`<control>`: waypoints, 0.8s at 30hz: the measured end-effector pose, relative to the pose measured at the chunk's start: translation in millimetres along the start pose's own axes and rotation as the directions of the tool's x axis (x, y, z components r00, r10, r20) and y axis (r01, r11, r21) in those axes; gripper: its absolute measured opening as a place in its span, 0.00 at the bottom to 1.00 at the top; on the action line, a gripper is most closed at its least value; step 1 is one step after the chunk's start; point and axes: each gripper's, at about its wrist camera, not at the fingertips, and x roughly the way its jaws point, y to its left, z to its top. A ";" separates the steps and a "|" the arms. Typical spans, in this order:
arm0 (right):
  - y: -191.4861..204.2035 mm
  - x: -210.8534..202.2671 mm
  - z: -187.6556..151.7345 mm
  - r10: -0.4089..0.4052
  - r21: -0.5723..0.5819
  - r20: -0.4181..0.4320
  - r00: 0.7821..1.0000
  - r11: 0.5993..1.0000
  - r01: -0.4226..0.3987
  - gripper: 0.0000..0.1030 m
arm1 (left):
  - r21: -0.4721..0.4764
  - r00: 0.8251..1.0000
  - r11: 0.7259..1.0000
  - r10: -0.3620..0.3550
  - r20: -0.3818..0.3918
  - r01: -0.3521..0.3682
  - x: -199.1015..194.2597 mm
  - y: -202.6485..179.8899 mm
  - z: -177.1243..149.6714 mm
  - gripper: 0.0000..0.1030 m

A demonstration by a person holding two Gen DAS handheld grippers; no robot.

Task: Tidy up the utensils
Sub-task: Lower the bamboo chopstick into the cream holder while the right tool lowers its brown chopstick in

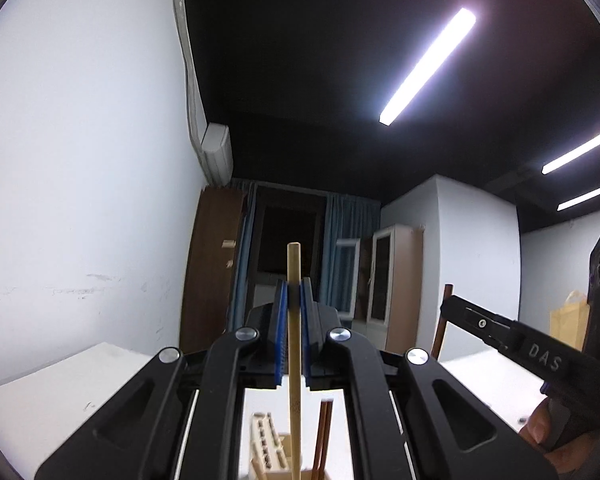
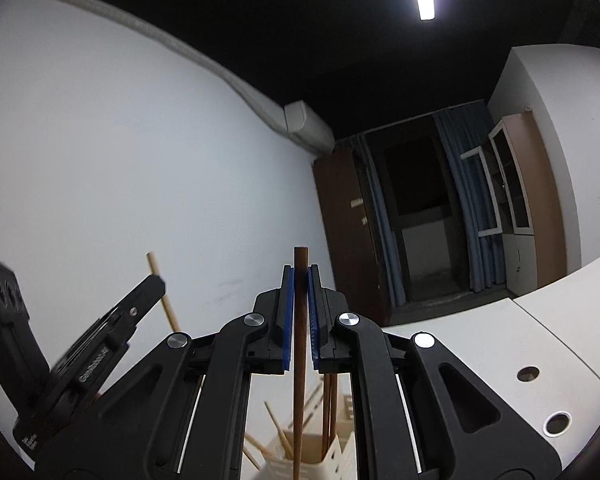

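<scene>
- Left claw (image 1: 294,292): black two-finger claw with blue pads, clamped on a pale round wooden chopstick (image 1: 295,360). The stick stands upright between the pads; its top end pokes above the fingertips, its lower part runs down below the claw.
- Right claw (image 2: 299,280): same build, closed on a dark brown round wooden chopstick (image 2: 300,360), held upright, top end just above the fingertips.
- Below both claws: cream slotted plastic utensil holder (image 2: 340,460) on the white desk (image 2: 480,344). The lower end of the dark stick reaches down at the holder; whether it touches the bottom cannot be told.
- In the holder, just right of the dark held stick: two more dark brown chopsticks (image 2: 329,412), upright. Left of it, several pale wooden chopsticks (image 2: 278,428) lean at angles.
- Left wrist view: right claw off to the right of the left claw, a hand (image 1: 548,436) on its grip.
- Right wrist view: left claw off to the left, pale stick tilted in it.
</scene>
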 end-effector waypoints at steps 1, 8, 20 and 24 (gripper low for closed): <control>-1.8 -1.0 1.2 0.004 0.002 0.025 1.000 1.000 -0.004 0.06 | -0.008 1.000 1.000 -0.007 0.020 0.007 -1.7 0.8 0.6 0.06; -2.1 1.0 -1.6 0.007 -0.003 0.147 0.989 1.000 -0.006 0.06 | -0.002 0.997 1.000 0.003 0.076 -0.003 1.4 1.6 -2.9 0.06; -4.7 52.6 -32.7 0.030 -0.042 0.033 0.999 0.999 -0.029 0.06 | 0.021 0.999 0.999 0.032 -0.030 -0.032 41.4 3.9 -28.0 0.06; -2.9 67.2 -44.6 0.032 -0.061 -0.043 0.999 0.998 -0.035 0.06 | 0.036 0.995 0.999 0.040 -0.092 -0.037 54.1 5.4 -40.7 0.06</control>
